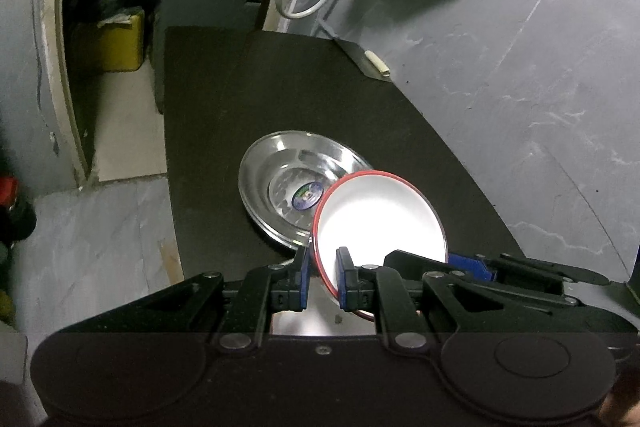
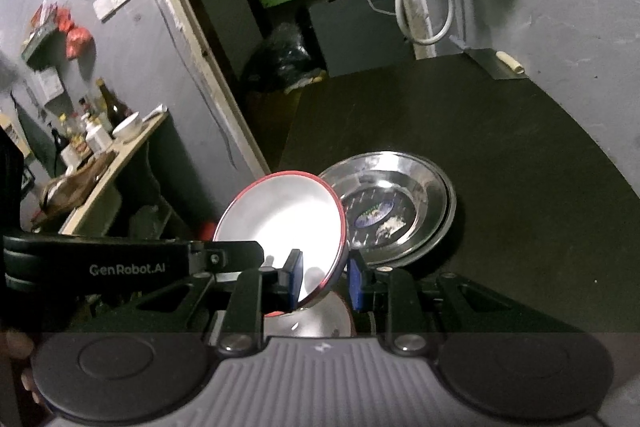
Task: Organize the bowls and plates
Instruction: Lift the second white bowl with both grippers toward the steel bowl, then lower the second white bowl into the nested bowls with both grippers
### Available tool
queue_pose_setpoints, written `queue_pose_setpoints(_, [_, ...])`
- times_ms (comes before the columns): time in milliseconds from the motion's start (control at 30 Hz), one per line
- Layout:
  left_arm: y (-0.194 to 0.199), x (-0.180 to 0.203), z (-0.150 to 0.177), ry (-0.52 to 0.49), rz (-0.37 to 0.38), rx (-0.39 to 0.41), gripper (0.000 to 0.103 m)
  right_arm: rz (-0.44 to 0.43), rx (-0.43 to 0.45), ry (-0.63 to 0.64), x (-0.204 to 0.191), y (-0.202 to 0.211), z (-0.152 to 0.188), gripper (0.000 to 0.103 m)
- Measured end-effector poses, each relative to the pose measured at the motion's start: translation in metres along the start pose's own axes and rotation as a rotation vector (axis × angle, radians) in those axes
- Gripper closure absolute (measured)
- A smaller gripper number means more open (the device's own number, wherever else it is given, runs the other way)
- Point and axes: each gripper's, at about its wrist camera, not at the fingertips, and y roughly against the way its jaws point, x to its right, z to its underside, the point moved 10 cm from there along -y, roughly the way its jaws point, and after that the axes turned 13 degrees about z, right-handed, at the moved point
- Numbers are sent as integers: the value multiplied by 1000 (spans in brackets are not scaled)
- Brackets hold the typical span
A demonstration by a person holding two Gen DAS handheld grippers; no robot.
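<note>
Bowl: I have a red-rimmed white bowl (image 1: 380, 219) tipped up on edge in front of me, its open face turned toward the left wrist camera; the same bowl (image 2: 280, 215) shows in the right wrist view, also face-on and tilted.
Where it sits: lifted at the near edge of the black table (image 1: 248, 99), its far rim overlapping the near rim of the steel plate (image 1: 288, 179); I cannot tell whether the two touch.
Left gripper (image 1: 323, 279): clenched on the bowl's lower rim, one blue pad (image 1: 345, 275) inside the wall, the other behind it.
Right gripper (image 2: 325, 283): its pads straddle the bowl's lower rim from the other side; the right pad looks slightly off the wall, so I cannot tell whether it is clamped.
Deciding relation: the steel plate (image 2: 394, 211) lies flat just beyond the bowl, straight ahead of both jaws, so I judge the bowl must level out and go forward and down to nest in it.
Nearer hand: both meet at the same rim; neither is clearly closer to the plate.
Hidden: the bowl's base and the plate's near rim are covered by the bowl itself.
Unclear: a pale rounded form under the right gripper, possibly another dish (image 2: 316, 319), is cut off by the fingers.
</note>
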Motion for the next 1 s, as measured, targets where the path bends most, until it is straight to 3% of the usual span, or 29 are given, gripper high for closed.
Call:
queue_pose_setpoints(267, [-4, -8, 14, 49, -32, -23, 89, -12, -58, 57, -7, -5, 8, 76])
queue_pose_setpoints(1000, [-14, -4, 49, 5, -144, -126, 86, -44, -188, 91, -11, -18, 29, 76])
